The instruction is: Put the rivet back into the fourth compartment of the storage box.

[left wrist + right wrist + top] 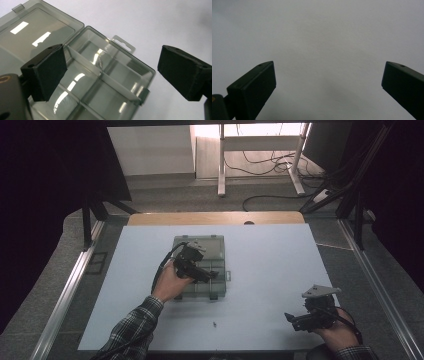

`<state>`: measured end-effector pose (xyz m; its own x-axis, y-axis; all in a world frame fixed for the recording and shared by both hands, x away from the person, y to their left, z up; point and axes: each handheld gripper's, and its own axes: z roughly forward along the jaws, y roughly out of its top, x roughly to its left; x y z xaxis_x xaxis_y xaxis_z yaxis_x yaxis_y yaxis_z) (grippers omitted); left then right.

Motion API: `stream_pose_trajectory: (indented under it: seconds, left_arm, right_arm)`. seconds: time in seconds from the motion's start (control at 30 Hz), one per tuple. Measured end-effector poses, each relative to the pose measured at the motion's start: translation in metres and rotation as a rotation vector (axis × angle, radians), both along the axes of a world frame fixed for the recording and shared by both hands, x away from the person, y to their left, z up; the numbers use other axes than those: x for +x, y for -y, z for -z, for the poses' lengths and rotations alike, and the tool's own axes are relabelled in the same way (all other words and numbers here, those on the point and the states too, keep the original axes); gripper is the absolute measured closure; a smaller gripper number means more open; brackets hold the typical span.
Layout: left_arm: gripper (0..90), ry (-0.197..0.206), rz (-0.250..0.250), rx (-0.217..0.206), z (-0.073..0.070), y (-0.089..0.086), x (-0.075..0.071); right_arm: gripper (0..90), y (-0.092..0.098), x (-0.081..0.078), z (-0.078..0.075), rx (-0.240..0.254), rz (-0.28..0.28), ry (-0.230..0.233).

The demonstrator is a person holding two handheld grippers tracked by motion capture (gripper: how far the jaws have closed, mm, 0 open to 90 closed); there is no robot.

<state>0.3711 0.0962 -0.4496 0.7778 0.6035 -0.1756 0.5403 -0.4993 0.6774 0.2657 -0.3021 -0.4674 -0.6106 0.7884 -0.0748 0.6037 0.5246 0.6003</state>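
Nearest to me, my right gripper (pixel 300 321) sat at the near right corner of the white table sheet (pixel 270 270), held low in the hand. Its two black jaws stood wide apart with nothing between them, and past their tips in the right gripper view I saw bare white surface. A tiny dark speck, perhaps a screw (pixel 214 324), lay on the sheet well apart from those jaws, toward the middle of the near edge; it was too small for me to tell more.

Farther in, my left gripper (pixel 110 75) hung over the smoky translucent plastic compartment box (pixel 110 75). Its jaws were spread wide and gripped nothing; the box lay below and between them, untouched by either pad. The box was open: its flat hinged lid (pixel 32 35) lay back beyond the jaw on the left side of that view, catching bright reflections. The tray was split by thin clear dividers into rectangular cells, and those I could see held nothing. A small hang tab (pixel 123 45) stuck out from the tray's far rim, and a latch tab jutted from the edge nearer the other jaw.

Beyond the box the sheet ended at a wooden table edge (pixel 215 218).
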Motion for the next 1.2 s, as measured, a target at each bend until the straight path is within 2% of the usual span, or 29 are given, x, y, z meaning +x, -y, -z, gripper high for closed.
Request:
stream_pose_trajectory:
  seconds: [0.27,0.43,0.6,0.7,0.83,0.9,1.03,1.1,1.13,1.17,1.2]
  left_arm:
    - [1.8,0.02,0.002,-0.05,-0.003,-0.019,-0.019]
    - [0.6,0.052,-0.012,-0.047,-0.004,-0.034,-0.037]
    - [0.8,0.08,-0.013,-0.052,-0.002,-0.039,-0.048]
    - [1.1,0.115,-0.006,-0.024,0.0,-0.04,-0.057]
    - [0.7,0.152,0.0,-0.015,0.001,-0.041,-0.07]
    - [0.7,0.151,0.005,-0.014,0.003,-0.042,-0.076]
    - [0.3,0.132,0.016,0.001,0.008,-0.042,-0.087]
    - [0.0,0.122,0.013,0.022,0.011,-0.041,-0.095]
    - [0.0,0.122,0.013,0.022,0.011,-0.041,-0.095]
    - [0.0,0.099,0.01,0.058,0.013,-0.039,-0.099]
    - [0.0,0.099,0.01,0.058,0.013,-0.039,-0.099]
  right_arm:
    - [0.0,0.001,0.0,-0.001,0.023,-0.008,0.001]
    - [0.0,0.0,-0.001,-0.002,0.04,-0.013,0.003]
    - [0.0,0.001,-0.001,-0.003,0.055,-0.02,0.006]
    - [0.0,0.0,-0.001,-0.003,0.071,-0.025,0.009]
    - [0.0,0.001,-0.001,-0.005,0.105,-0.027,0.015]
    - [0.0,0.002,-0.001,-0.007,0.146,-0.02,0.021]
    - [0.0,0.003,-0.001,-0.009,0.182,-0.025,0.038]
    - [0.0,0.004,-0.001,-0.011,0.222,-0.038,0.059]
    - [0.0,0.004,-0.002,-0.011,0.233,-0.04,0.067]
    - [0.0,0.004,-0.002,-0.012,0.24,-0.042,0.071]
    - [0.0,0.004,-0.002,-0.012,0.243,-0.044,0.073]
